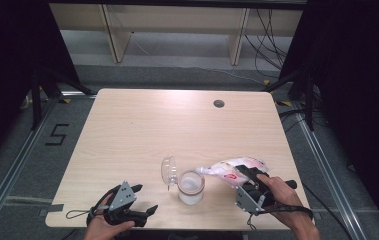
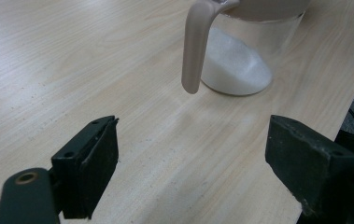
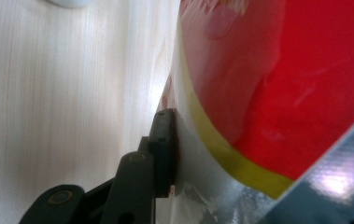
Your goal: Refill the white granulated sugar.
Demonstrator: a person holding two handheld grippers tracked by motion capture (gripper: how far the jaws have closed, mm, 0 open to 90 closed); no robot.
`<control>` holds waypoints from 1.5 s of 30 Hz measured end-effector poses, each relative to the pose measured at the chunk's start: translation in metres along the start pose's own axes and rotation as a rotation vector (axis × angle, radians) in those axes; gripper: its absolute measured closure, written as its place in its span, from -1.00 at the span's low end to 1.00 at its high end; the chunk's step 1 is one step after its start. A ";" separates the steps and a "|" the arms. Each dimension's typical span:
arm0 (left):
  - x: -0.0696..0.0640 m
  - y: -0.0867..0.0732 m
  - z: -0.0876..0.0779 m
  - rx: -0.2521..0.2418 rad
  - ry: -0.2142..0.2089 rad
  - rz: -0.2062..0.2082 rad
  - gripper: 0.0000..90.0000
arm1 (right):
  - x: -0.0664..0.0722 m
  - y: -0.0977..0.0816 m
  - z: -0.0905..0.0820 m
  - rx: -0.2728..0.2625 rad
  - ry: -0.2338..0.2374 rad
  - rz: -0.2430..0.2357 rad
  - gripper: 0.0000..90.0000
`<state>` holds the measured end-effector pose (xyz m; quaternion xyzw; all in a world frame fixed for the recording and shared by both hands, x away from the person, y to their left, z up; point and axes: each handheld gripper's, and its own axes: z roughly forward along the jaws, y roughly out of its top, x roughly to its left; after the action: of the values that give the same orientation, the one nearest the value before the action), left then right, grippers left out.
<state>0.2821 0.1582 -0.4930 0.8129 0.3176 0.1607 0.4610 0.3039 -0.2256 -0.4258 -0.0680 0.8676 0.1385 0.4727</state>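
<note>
A clear jar [image 1: 191,188] holding white powder stands near the table's front edge, its hinged lid [image 1: 169,171] swung open to the left. A white bag with red print [image 1: 237,168] lies tilted, its narrow end over the jar's mouth. My right gripper [image 1: 248,179] is shut on the bag's near end. In the right gripper view the red and yellow bag [image 3: 282,93] presses against one black jaw, and the other jaw is hidden behind it. My left gripper [image 1: 146,198] rests open left of the jar. Its view shows the jar [image 2: 240,60] and a beige handle [image 2: 194,46] beyond the gripper [image 2: 193,158].
The light wooden table [image 1: 142,130] has a round cable hole [image 1: 219,103] at the back right. Wooden furniture legs and cables stand on the floor beyond it. Dark curtains hang at both sides.
</note>
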 end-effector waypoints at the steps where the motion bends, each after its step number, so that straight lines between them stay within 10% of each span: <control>1: 0.000 0.000 0.000 -0.003 0.000 -0.007 -0.62 | -0.001 -0.002 0.001 -0.013 0.005 0.003 0.54; 2: -0.001 0.000 0.000 0.001 0.002 -0.011 -0.62 | -0.004 -0.002 0.003 -0.025 0.000 -0.055 0.54; 3: -0.001 0.000 -0.001 0.003 0.005 -0.011 -0.62 | 0.001 -0.004 0.003 -0.008 0.017 0.022 0.54; 4: 0.000 0.000 -0.001 0.003 0.008 -0.009 -0.62 | -0.001 -0.004 0.005 -0.015 0.015 -0.030 0.54; 17: 0.001 0.000 -0.002 0.017 0.013 0.016 -0.62 | -0.001 -0.016 0.012 -0.066 0.050 0.078 0.56; 31: 0.000 0.000 -0.002 0.010 0.010 0.004 -0.62 | 0.002 -0.038 0.013 -0.081 0.084 0.297 0.59; 45: 0.001 0.000 -0.002 0.018 0.015 0.016 -0.62 | -0.002 -0.048 0.015 -0.115 0.088 0.342 0.60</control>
<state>0.2821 0.1601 -0.4919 0.8182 0.3160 0.1678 0.4500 0.3285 -0.2665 -0.4404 0.0475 0.8769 0.2633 0.3993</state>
